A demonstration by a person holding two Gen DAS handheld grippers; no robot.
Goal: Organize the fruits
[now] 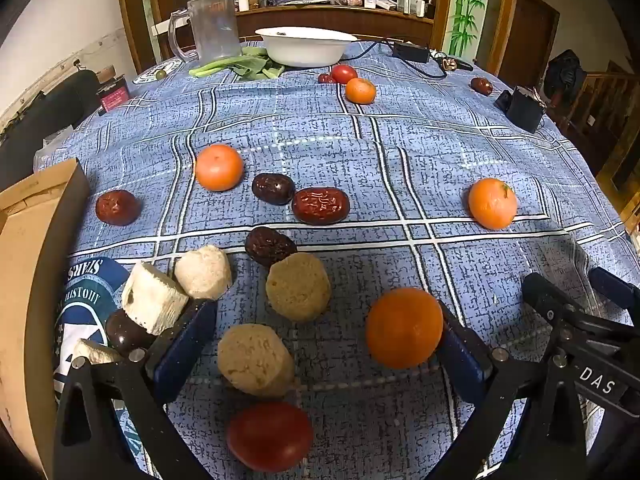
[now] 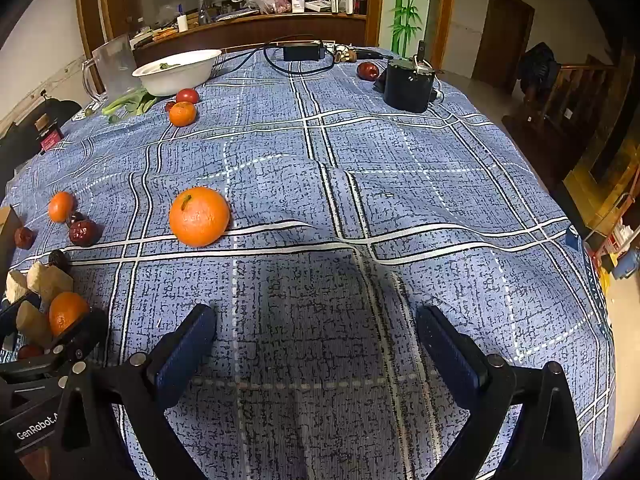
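Note:
My left gripper (image 1: 320, 340) is open over the blue checked tablecloth (image 1: 400, 160). An orange (image 1: 404, 327) lies against its right finger's inner side. Two pale peeled chunks (image 1: 256, 360) (image 1: 298, 286) lie between the fingers, with a red tomato (image 1: 270, 436) nearer me. More pale chunks (image 1: 204, 266) and several dark red dates (image 1: 320, 206) lie around. Other oranges (image 1: 219, 167) (image 1: 492, 203) sit farther off. My right gripper (image 2: 316, 344) is open and empty over bare cloth, with an orange (image 2: 199, 216) ahead to its left.
A white bowl (image 1: 306, 46), a clear jug (image 1: 212, 26) and green leaves (image 1: 240, 66) stand at the far side. A cardboard box (image 1: 32, 280) borders the left edge. A black device (image 2: 408, 84), a power adapter (image 2: 302, 52) and cables sit far right.

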